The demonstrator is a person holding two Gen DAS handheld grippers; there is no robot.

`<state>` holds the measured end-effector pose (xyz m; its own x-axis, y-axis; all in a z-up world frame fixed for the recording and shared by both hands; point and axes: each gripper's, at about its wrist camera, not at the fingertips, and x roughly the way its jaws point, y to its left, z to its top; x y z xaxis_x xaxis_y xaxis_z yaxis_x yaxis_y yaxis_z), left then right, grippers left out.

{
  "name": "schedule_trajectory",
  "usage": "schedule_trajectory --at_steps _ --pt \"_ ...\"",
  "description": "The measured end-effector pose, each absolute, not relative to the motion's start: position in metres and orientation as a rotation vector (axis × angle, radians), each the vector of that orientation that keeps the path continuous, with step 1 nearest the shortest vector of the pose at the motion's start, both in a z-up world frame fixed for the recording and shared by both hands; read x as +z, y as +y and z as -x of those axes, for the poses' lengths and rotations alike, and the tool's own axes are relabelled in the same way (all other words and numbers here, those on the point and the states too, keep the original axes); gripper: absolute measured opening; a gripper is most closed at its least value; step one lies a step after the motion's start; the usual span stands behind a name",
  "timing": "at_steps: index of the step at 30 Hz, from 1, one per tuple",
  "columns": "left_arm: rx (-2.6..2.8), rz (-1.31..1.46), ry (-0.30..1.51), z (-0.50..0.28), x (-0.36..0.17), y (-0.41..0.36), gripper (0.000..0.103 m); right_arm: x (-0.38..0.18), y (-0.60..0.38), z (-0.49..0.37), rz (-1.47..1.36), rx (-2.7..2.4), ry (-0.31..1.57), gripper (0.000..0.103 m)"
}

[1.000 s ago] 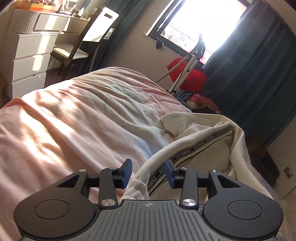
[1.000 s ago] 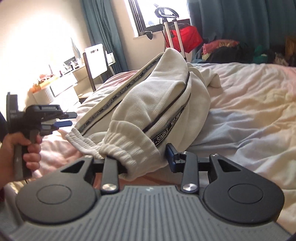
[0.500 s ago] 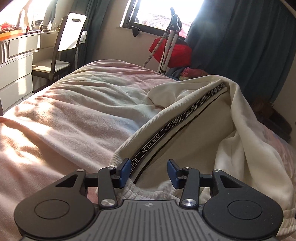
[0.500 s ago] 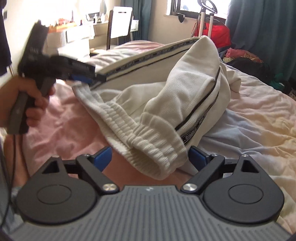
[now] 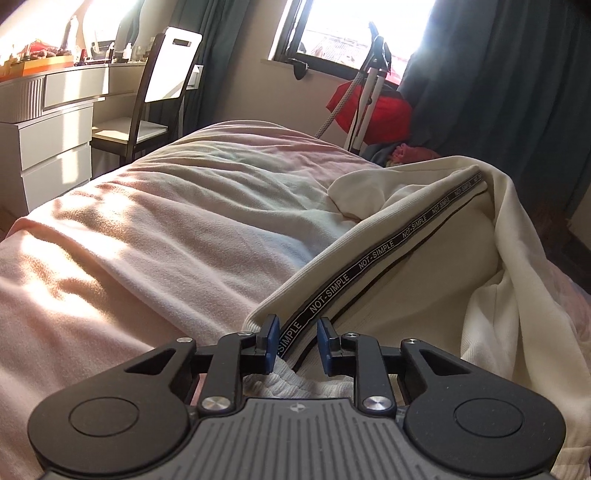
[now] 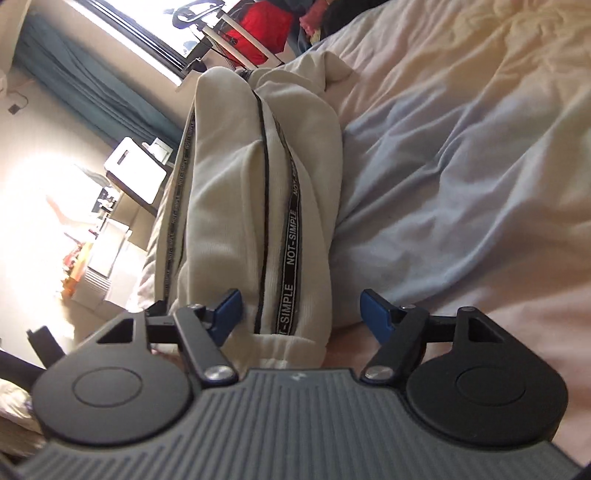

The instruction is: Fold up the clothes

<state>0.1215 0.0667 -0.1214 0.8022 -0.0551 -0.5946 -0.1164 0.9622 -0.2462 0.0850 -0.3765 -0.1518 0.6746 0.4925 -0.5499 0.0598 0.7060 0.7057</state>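
Cream track pants (image 5: 424, 280) with a black NOT-SIMPLE side stripe (image 5: 373, 258) are laid lengthwise on the pink blanket (image 5: 147, 229) of the bed, near its right edge as seen from the left wrist view, cuffs at the near end, waist end toward the window (image 5: 332, 29).

Left gripper (image 5: 294, 341): jaws narrow and closing, the striped cuff edge is caught between the blue pads (image 5: 271, 343); contact on the right pad is not clearly seen, so a firm grip cannot be confirmed.

Right gripper (image 6: 301, 314): jaws wide and closing, the second ribbed cuff (image 6: 291, 350) lies between them. The left pad seems to touch the cloth; the right pad stands clear of it, so nothing is pinched yet.

Progress, judged: early. The legs appear stacked or side by side lengthwise, so the first lengthwise fold may be done. The cuff-to-waist fold is not yet made; both cuffs are only being taken up. Smoothing is also left, since the far end is bunched.

Hidden or unclear:
- The waistband is lost in the heap at the far end.
- The cuffs are partly covered by the gripper bodies in both views.
- The right view is rolled and slightly blurred.
- The dresser (image 5: 48, 122) and chair (image 5: 159, 92) area is washed out by sun.
- The hands are not shown.
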Motion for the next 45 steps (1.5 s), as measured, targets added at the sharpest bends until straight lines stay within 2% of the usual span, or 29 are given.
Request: schedule_trajectory --at_steps 3,4,5,6,7,8,9,12,16,18,24,25,26,27,29,31,36,37,39,40,43,45 --pt "0.031 0.296 0.634 -0.119 -0.119 0.068 0.026 -0.156 -0.369 -0.088 -0.768 0.3 0.811 0.071" --pt "0.03 0.317 0.613 -0.117 -0.116 0.069 0.028 -0.157 -0.365 -0.088 -0.75 0.294 0.832 0.064" --pt "0.03 0.338 0.593 -0.114 -0.113 0.071 0.035 -0.158 -0.362 -0.087 -0.736 0.284 0.84 0.047" --pt "0.03 0.357 0.572 -0.111 -0.111 0.072 0.041 -0.157 -0.36 -0.085 -0.716 0.268 0.838 0.041" --pt "0.042 0.36 0.546 -0.108 -0.106 0.074 0.054 -0.155 -0.358 -0.083 -0.697 0.254 0.829 0.029" --pt "0.054 0.364 0.519 -0.105 -0.102 0.076 0.058 -0.149 -0.358 -0.08 -0.679 0.248 0.801 0.021" --pt "0.066 0.365 0.497 -0.102 -0.098 0.078 0.058 -0.142 -0.359 -0.077 -0.664 0.242 0.77 0.017" --pt "0.086 0.384 0.49 -0.102 -0.095 0.086 0.064 -0.122 -0.363 -0.069 -0.64 0.21 0.66 0.016" --pt "0.063 0.551 0.626 -0.111 -0.116 0.101 0.062 -0.125 -0.365 -0.076 -0.533 0.121 0.69 0.017" --pt "0.053 0.602 0.665 -0.111 -0.123 0.104 0.059 -0.136 -0.368 -0.078 -0.566 0.135 0.723 0.017" --pt "-0.011 0.661 0.697 -0.102 -0.121 0.103 0.061 -0.14 -0.383 -0.078 -0.726 0.191 0.724 0.02" --pt "-0.025 0.671 0.713 -0.1 -0.122 0.101 0.061 -0.143 -0.386 -0.078 -0.779 0.2 0.729 0.023" --pt "-0.033 0.665 0.723 -0.098 -0.122 0.098 0.061 -0.147 -0.39 -0.079 -0.83 0.21 0.734 0.033" --pt "-0.042 0.659 0.733 -0.096 -0.123 0.095 0.062 -0.149 -0.393 -0.079 -0.874 0.219 0.734 0.038" --pt "-0.048 0.643 0.742 -0.094 -0.122 0.091 0.062 -0.152 -0.397 -0.079 -0.939 0.24 0.72 0.056" --pt "-0.042 0.636 0.746 -0.094 -0.123 0.089 0.062 -0.152 -0.396 -0.08 -0.959 0.255 0.711 0.062" --pt "-0.046 0.592 0.766 -0.096 -0.125 0.084 0.061 -0.146 -0.376 -0.082 -0.772 0.23 0.739 0.061" --pt "-0.048 0.573 0.77 -0.096 -0.124 0.082 0.06 -0.145 -0.372 -0.082 -0.736 0.218 0.744 0.055" --pt "-0.038 0.555 0.778 -0.099 -0.125 0.08 0.056 -0.142 -0.37 -0.08 -0.694 0.186 0.728 0.031" --pt "-0.031 0.579 0.779 -0.099 -0.126 0.083 0.053 -0.139 -0.371 -0.078 -0.682 0.168 0.712 0.02" --pt "-0.016 0.651 0.783 -0.099 -0.13 0.095 0.031 -0.127 -0.376 -0.071 -0.677 0.143 0.647 0.018" --pt "-0.029 0.713 0.771 -0.097 -0.131 0.104 0.025 -0.116 -0.381 -0.066 -0.695 0.149 0.591 0.018"
